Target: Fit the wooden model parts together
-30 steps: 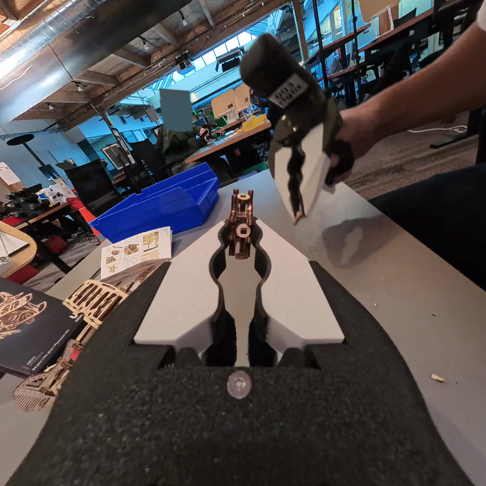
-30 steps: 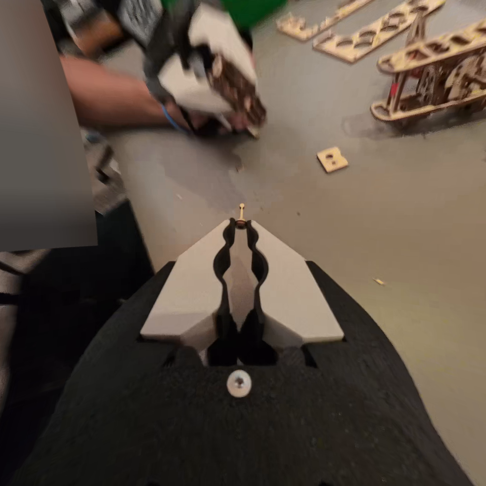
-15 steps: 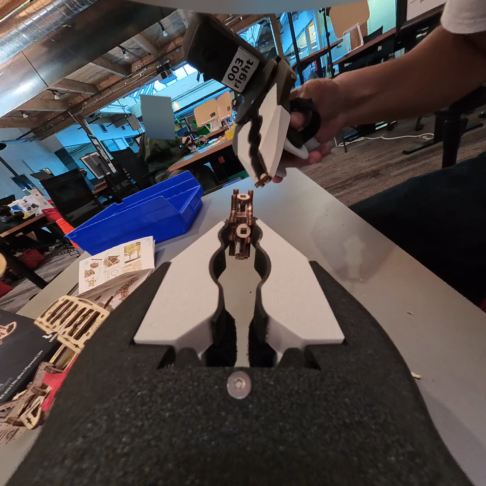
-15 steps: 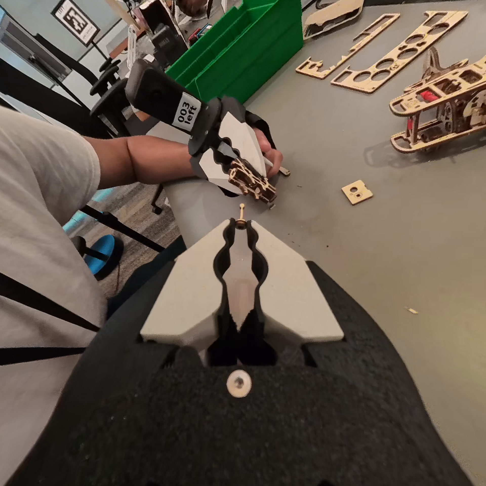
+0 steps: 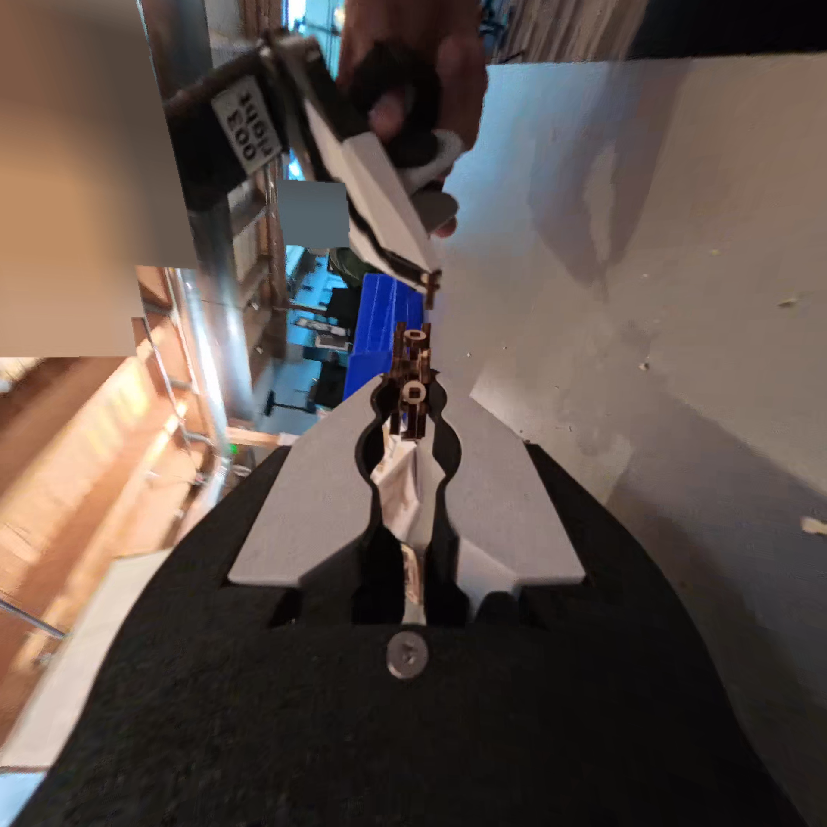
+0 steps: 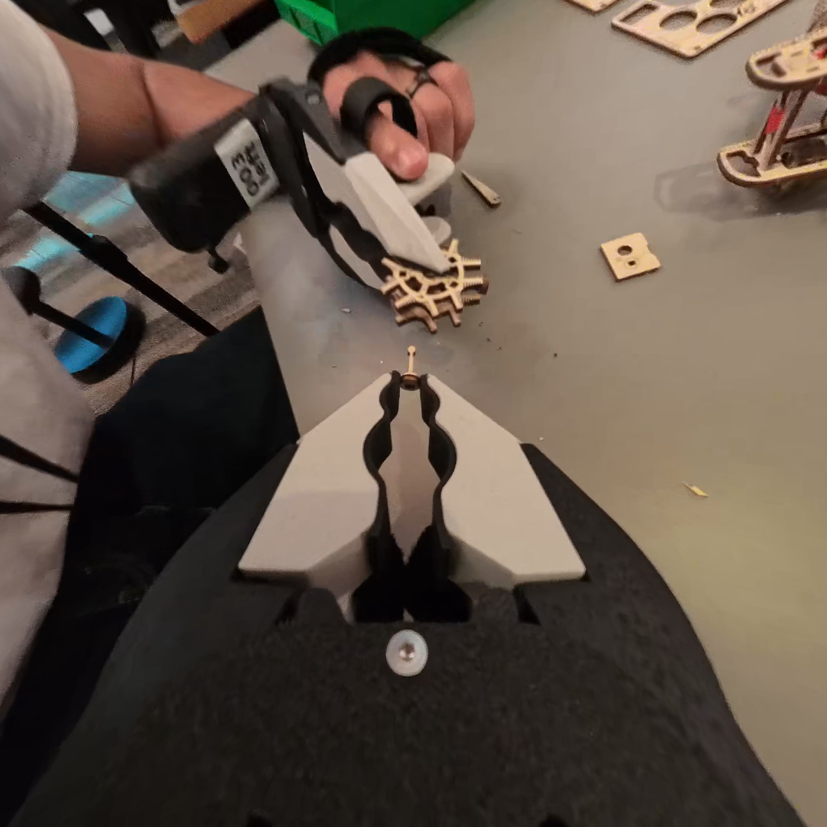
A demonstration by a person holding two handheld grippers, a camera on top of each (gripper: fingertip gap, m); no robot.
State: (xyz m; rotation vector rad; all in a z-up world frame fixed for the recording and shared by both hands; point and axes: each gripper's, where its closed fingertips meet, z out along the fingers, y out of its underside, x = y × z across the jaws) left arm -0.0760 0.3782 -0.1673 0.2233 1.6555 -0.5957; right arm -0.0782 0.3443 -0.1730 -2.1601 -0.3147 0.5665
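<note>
a: what sort of place is this?
b: a workshop or maker lab. a grey table (image 6: 671, 402) fills the right of the right wrist view, with laser-cut wood sheets (image 6: 684, 22) and a half-built model (image 6: 787, 134) at upper right.
a: anything else?
b: a green bin (image 6: 371, 13) at the top edge there, a blue bin (image 5: 380, 326) mid-frame in the left wrist view, and a metal duct (image 5: 210, 335) left of centre.
</note>
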